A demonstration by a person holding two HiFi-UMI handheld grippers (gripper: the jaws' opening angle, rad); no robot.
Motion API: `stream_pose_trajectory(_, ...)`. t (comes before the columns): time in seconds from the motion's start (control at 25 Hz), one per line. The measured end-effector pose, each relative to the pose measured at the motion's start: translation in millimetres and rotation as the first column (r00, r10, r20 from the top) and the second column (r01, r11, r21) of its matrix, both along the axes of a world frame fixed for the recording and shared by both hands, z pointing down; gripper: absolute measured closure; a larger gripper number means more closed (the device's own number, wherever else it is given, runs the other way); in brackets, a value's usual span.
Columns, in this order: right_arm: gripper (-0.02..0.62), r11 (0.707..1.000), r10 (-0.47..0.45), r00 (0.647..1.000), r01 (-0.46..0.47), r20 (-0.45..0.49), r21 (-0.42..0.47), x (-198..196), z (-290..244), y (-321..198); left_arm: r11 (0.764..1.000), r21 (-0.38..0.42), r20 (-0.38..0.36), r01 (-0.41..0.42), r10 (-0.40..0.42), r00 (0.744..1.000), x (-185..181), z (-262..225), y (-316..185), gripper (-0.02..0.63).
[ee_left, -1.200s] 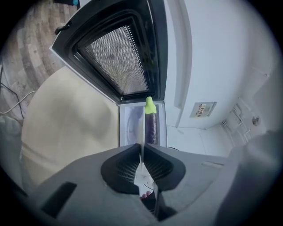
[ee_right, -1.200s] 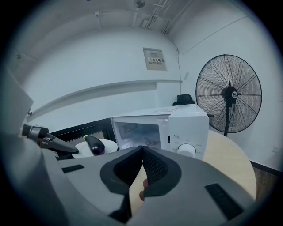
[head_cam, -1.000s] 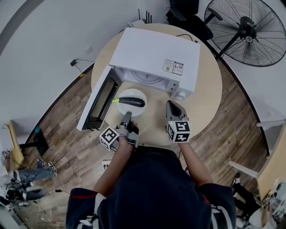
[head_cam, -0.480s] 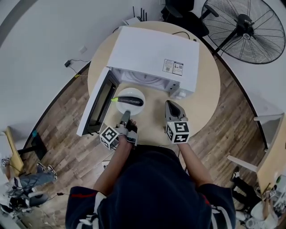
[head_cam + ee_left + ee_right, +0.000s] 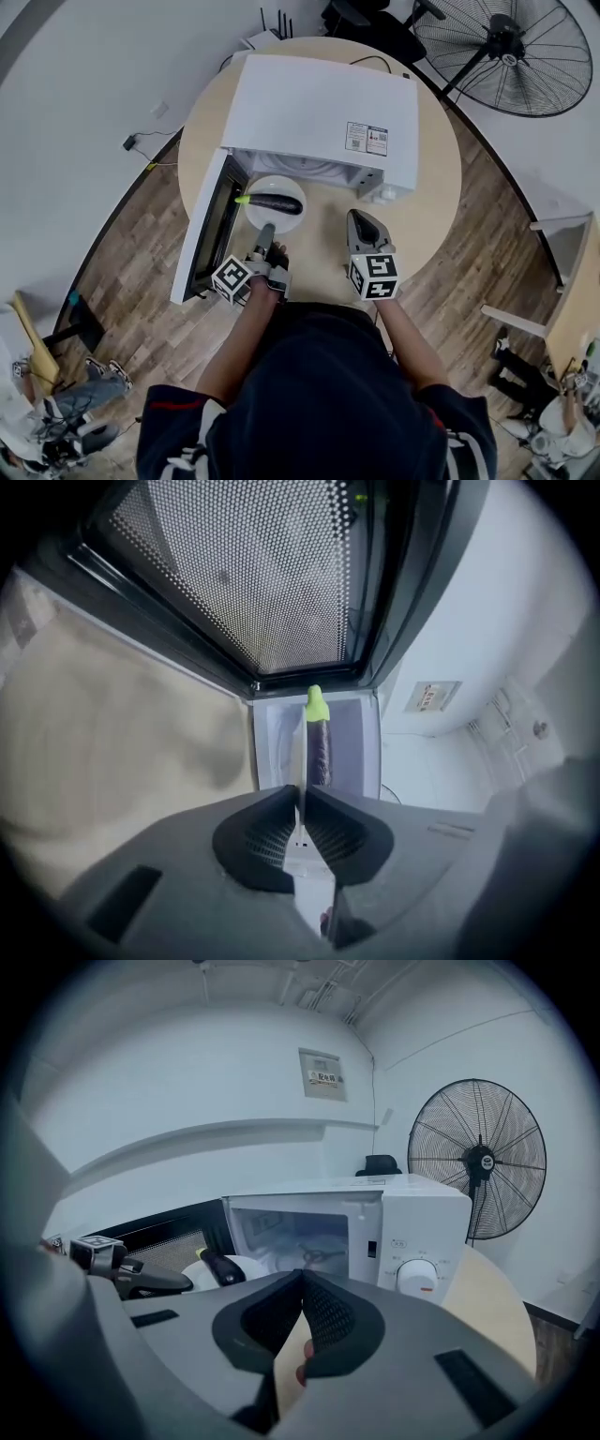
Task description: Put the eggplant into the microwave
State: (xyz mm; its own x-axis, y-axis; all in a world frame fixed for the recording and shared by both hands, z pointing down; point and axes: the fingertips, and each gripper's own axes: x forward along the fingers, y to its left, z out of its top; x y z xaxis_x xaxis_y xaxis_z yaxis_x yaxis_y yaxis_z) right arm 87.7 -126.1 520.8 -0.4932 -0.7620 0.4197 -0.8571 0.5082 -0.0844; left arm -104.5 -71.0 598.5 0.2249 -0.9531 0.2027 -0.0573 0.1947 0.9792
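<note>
A dark purple eggplant (image 5: 274, 202) with a green stem lies on a white plate (image 5: 286, 221) in front of the white microwave (image 5: 323, 108), whose door (image 5: 211, 225) stands open to the left. My left gripper (image 5: 266, 231) is shut on the plate's near rim; in the left gripper view the thin rim runs between the closed jaws (image 5: 302, 794), with the eggplant (image 5: 318, 747) beyond. My right gripper (image 5: 364, 220) hovers over the table to the right, shut and empty (image 5: 302, 1279), facing the open cavity.
The microwave sits on a round wooden table (image 5: 431, 187). Its control knob (image 5: 419, 1277) is on the right front panel. A standing fan (image 5: 506, 52) is at the back right, on the wooden floor (image 5: 487, 244) round the table.
My left gripper has pushed the plate with the eggplant forward, closer to the microwave opening. The right gripper has stayed about where it was.
</note>
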Motion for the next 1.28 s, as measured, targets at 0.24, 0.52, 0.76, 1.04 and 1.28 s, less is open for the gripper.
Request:
stream_pose_trajectory(0.24,0.583,0.999,0.032,0.999,-0.033,-0.033,-0.013,-2.8,4.3,-2.5,0.999,0.003,0.005,-0.052,0.052,0.999,-0.9,8.2,-20.2,0.577)
stream_pose_trajectory(0.52,0.583,0.998,0.059,0.996,-0.061,-0.064,-0.029,-4.3,14.3,-1.5,0.996,0.006,0.004,-0.083,0.083,0.997,0.1,20.9,-43.2,0.577)
stream_pose_trajectory(0.76,0.583,0.996,0.076,0.994,-0.08,-0.077,-0.047,-3.3,23.1,0.4,0.994,0.006,0.013,-0.113,0.113,0.994,1.8,29.7,-57.4,0.577)
stream_pose_trajectory(1.04,0.583,0.994,0.089,0.992,-0.095,-0.087,-0.059,1.4,26.7,-0.8,0.988,-0.002,-0.01,-0.153,0.153,0.988,10.8,38.0,-67.0,0.574)
stream_pose_trajectory(1.28,0.583,0.992,0.094,0.992,-0.1,-0.089,-0.071,4.6,31.4,-4.3,0.988,-0.013,-0.022,-0.156,0.155,0.988,13.5,46.0,-76.2,0.574)
